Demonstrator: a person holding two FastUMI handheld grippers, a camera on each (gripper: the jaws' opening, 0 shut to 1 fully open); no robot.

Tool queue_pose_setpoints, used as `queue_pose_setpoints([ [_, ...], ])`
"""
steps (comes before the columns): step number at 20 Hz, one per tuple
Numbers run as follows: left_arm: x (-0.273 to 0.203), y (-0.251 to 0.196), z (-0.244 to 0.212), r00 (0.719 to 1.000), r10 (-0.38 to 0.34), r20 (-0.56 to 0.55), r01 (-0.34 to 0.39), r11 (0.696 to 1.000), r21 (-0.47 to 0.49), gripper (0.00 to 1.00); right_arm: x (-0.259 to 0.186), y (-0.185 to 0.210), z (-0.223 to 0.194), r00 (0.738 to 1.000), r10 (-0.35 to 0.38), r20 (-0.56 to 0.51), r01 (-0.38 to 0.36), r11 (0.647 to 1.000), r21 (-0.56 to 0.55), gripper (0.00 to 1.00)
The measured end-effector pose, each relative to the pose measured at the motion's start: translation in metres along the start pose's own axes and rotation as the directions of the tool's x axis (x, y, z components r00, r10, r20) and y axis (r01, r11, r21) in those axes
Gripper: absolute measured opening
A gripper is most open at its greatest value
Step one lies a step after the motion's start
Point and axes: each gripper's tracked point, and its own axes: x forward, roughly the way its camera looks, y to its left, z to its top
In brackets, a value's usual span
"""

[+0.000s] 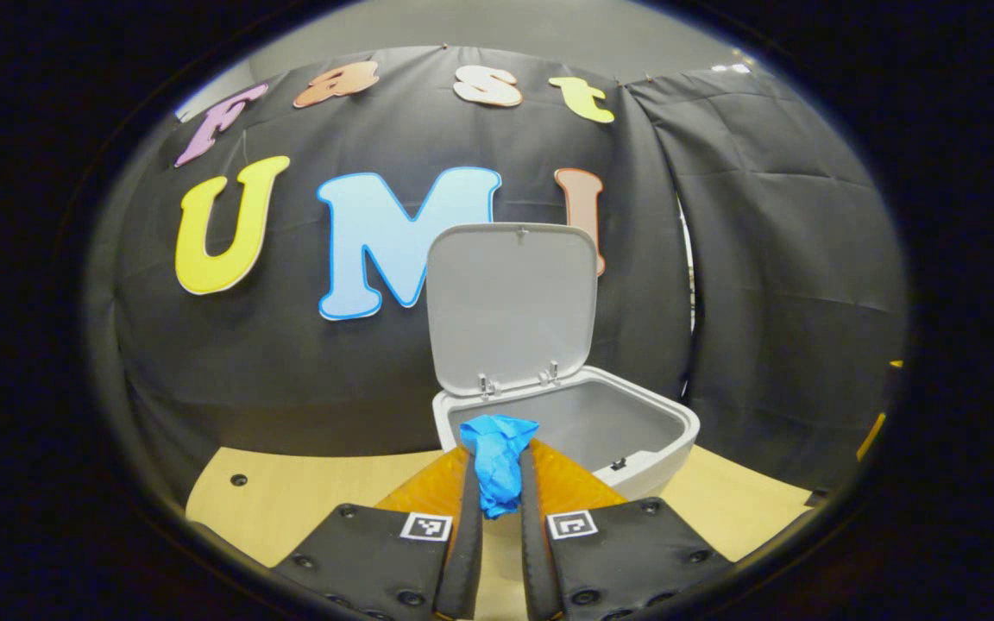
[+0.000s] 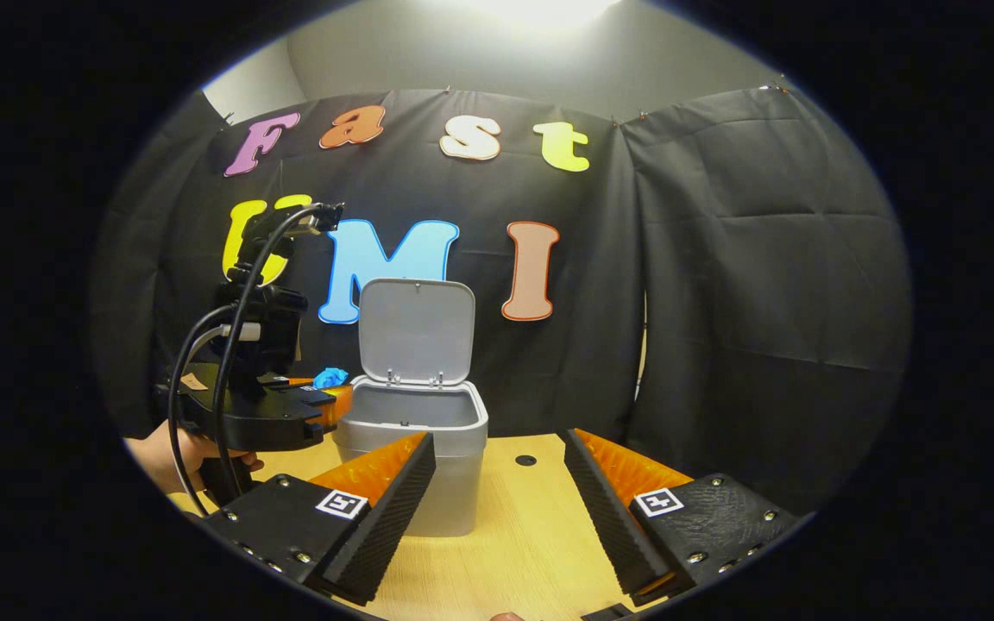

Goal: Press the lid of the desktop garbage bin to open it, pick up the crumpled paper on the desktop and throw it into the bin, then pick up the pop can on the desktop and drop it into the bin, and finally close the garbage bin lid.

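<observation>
A: Item one, the left gripper (image 1: pixel 497 483). What is it doing?

B: It is pinching the crumpled paper (image 1: pixel 497 457), a blue wad, between both fingers. The wad is sticking up past the fingertips, just at the near rim of the bin (image 1: pixel 635 457). From the right gripper view, the same gripper (image 2: pixel 324 392) is hanging beside the bin's left edge, paper (image 2: pixel 330 377) not quite over the opening, I would say.

A: Item two, the bin. Condition?

B: Grey, standing on the wooden table (image 2: pixel 531 526), with the lid (image 1: pixel 510 306) swung up and leaning back on its hinges. What I am seeing of the inside is bare grey wall; the bottom is hidden, so I cannot tell whether anything is lying in it.

A: Item three, the right gripper?

B: The right gripper (image 2: pixel 497 483) is waiting with its fingers spread wide, holding nothing, low over the table in front of the bin.

A: And the can?

B: I am not listing it; I cannot vouch for where it is.

A: Advice for the drop?

B: I am judging that the paper needs carrying further in, past the rim and well over the hollow, before the fingers part. A light wad like that may cling to a finger or bounce off the rim. Keeping clear of the raised lid matters too, as a knock could be tipping it shut.
</observation>
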Motion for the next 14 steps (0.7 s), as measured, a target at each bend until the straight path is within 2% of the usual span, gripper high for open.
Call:
queue_pose_setpoints([
  [3, 0.011, -0.004, -0.002, 1.0, -0.02, -0.001, 0.02, 1.0, 0.001, 0.24, -0.002, -0.004, -0.009, 0.999, -0.024, -0.033, 0.024, 1.0, -0.003, 0.96],
  [4, 0.014, -0.005, -0.005, 1.0, -0.024, -0.007, 0.024, 1.0, 0.001, 0.31, -0.002, -0.005, -0.011, 0.999, -0.031, -0.042, 0.03, 1.0, -0.006, 0.96],
  [9, 0.022, -0.006, -0.012, 0.999, -0.043, -0.014, 0.043, 0.999, -0.029, 0.41, -0.004, -0.008, -0.014, 0.997, -0.059, -0.052, 0.058, 0.998, -0.017, 0.96],
  [12, 0.022, -0.011, -0.011, 0.998, -0.066, -0.014, 0.065, 0.997, -0.038, 0.43, -0.005, -0.009, -0.017, 0.996, -0.069, -0.058, 0.068, 0.997, -0.021, 0.96],
  [14, 0.021, -0.013, -0.009, 0.997, -0.071, -0.007, 0.071, 0.997, -0.027, 0.51, -0.005, -0.007, -0.018, 0.996, -0.07, -0.062, 0.069, 0.997, -0.02, 0.96],
])
